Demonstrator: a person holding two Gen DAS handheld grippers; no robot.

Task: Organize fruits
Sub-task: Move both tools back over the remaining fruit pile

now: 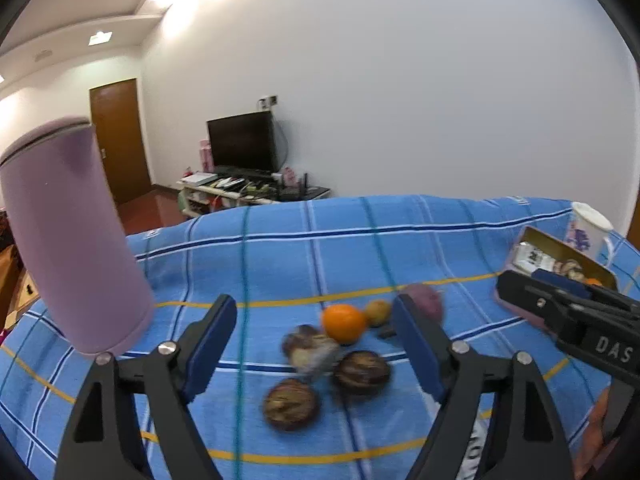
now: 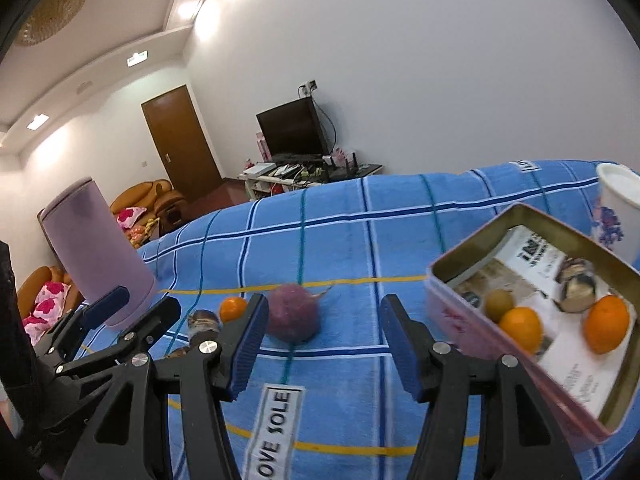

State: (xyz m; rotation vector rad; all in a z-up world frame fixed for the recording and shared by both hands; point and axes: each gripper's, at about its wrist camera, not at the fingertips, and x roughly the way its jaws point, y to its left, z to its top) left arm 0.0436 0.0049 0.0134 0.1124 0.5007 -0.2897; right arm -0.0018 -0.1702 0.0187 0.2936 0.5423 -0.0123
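Now both the left gripper (image 1: 316, 344) and the right gripper (image 2: 320, 340) hang wide open and empty over loose fruits (image 1: 344, 322) mid-bed (image 1: 280, 252), while the tin (image 2: 520, 216) with oranges (image 2: 522, 328) lies at its right edge.

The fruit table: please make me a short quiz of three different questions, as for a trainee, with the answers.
1. True or false: the right gripper is open and holds nothing.
2. Multiple choice: how many oranges lie in the tin box? A) none B) two C) four
3. Short answer: which fruit lies on the blue checked cloth just ahead of the right gripper?

Key
1. True; the left gripper is open too.
2. B; two oranges lie there, with a small brown fruit beside them.
3. The round purple fruit.
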